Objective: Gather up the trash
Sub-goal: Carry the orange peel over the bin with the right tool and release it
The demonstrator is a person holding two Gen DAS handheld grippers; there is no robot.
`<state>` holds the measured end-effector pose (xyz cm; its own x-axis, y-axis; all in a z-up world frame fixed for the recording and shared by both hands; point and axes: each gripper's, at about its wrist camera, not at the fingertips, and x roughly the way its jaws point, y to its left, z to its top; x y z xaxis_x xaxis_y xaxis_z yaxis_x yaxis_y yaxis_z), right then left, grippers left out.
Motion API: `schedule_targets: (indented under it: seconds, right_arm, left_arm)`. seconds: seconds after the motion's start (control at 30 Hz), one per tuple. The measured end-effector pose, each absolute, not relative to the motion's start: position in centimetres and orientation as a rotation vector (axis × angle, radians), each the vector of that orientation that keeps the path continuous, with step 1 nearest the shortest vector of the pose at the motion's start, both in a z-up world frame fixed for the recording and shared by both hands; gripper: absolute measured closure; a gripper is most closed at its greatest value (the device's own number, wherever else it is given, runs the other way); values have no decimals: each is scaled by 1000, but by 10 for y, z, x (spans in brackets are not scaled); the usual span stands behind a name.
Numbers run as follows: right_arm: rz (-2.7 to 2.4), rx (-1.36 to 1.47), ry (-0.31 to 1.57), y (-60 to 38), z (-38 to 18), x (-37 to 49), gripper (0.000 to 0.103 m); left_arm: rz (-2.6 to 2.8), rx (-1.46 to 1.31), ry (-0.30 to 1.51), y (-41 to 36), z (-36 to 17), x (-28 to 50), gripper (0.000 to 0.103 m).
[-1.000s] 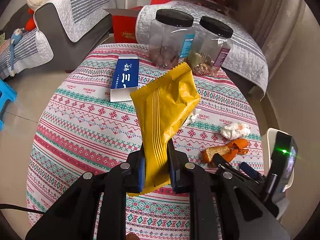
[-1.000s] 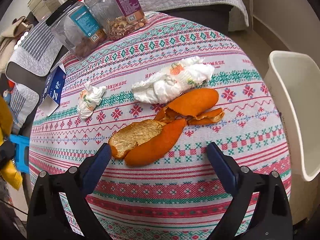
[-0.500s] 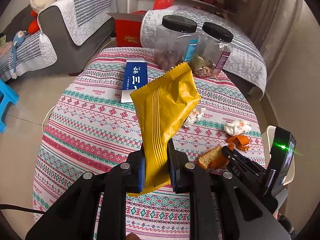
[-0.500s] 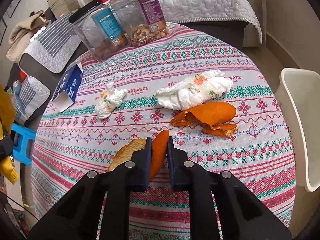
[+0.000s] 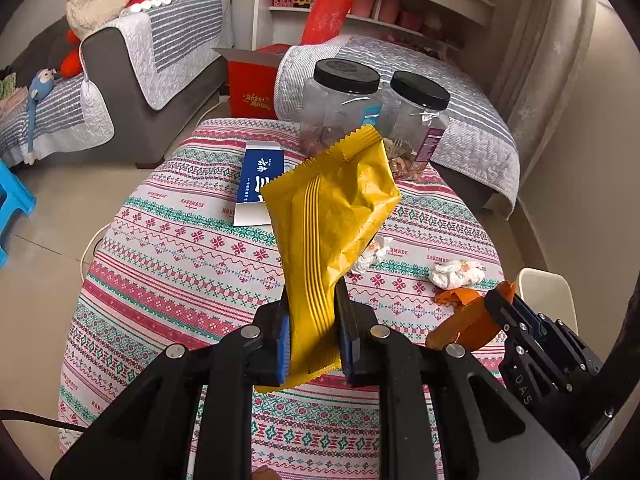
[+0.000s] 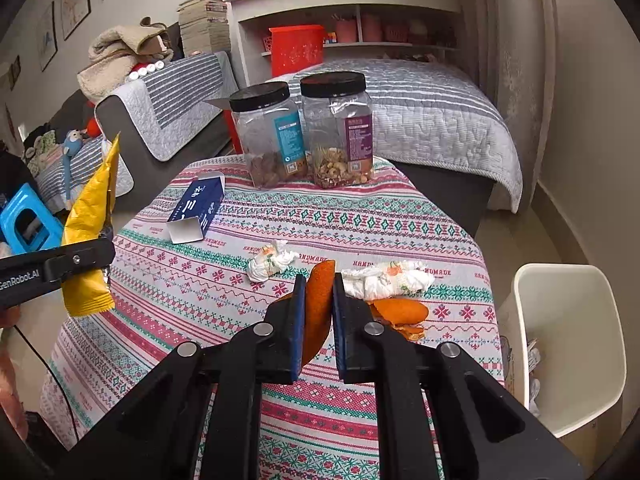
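The left claw point(image 5: 311, 336) pinches a yellow wrapper point(image 5: 334, 216) upright above the table point(image 5: 168, 264); the right claw point(image 6: 318, 312) clamps an orange peel point(image 6: 319, 292), the white bin point(image 6: 576, 344) open just right, past the table edge

Yellow wrapper point(image 5: 332, 220); orange peel point(image 6: 319, 304); blue box point(image 6: 198, 206); red-green-white patterned tablecloth point(image 6: 360, 220); black-lidded jars point(image 6: 304, 132).

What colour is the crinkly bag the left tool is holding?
Yellow. The snack wrapper shows best in the left wrist view, pinched in the left tool.
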<state>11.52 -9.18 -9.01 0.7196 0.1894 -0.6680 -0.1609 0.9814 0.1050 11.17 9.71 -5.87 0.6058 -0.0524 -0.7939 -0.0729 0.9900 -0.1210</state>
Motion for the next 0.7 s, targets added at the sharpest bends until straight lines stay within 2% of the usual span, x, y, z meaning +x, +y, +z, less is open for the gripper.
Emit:
schedule_targets:
  seconds: [0.33, 0.7]
  right_arm:
    - [167, 40, 628, -120, -56, 99, 92]
    - [2, 54, 523, -195, -30, 87, 91]
  left_arm:
    - [-8, -145, 870, 74, -46, 110, 84]
    - [-73, -141, 854, 32, -41, 114, 84]
